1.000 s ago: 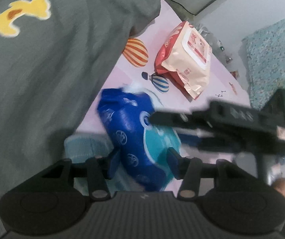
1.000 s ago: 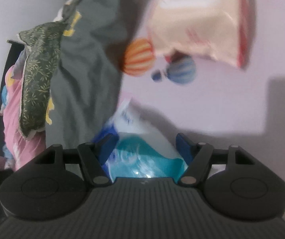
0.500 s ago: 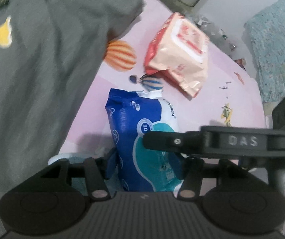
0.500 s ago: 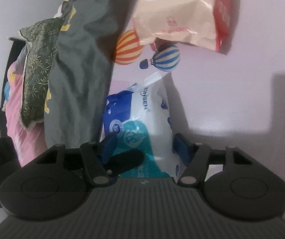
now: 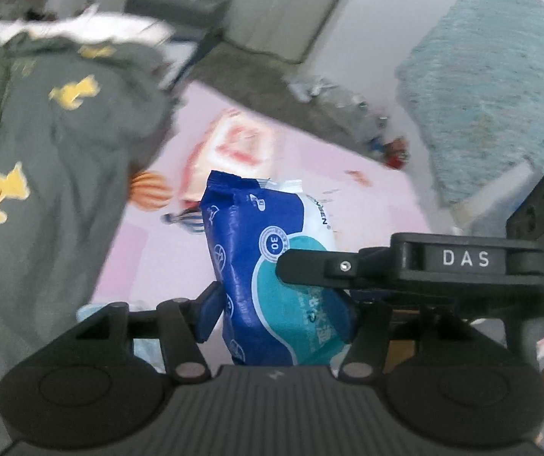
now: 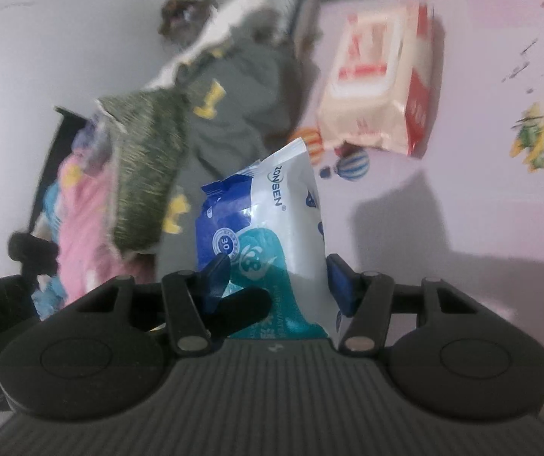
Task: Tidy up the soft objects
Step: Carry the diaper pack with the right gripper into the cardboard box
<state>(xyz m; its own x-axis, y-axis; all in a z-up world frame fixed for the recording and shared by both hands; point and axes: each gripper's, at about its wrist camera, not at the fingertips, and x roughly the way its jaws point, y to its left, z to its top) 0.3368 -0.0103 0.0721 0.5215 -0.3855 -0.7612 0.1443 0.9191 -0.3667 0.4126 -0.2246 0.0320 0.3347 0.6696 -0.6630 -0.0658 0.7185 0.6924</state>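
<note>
A pink sheet fills the middle ground, printed with an orange striped balloon, a blue striped balloon and, well apart from them, a yellow-green figure. Beyond the sheet's far edge runs a grey floor with small litter just beside the edge. A teal textured cover rises near the sheet's far corner. A grey seat stands well beyond the sheet, against a white wall.
</note>
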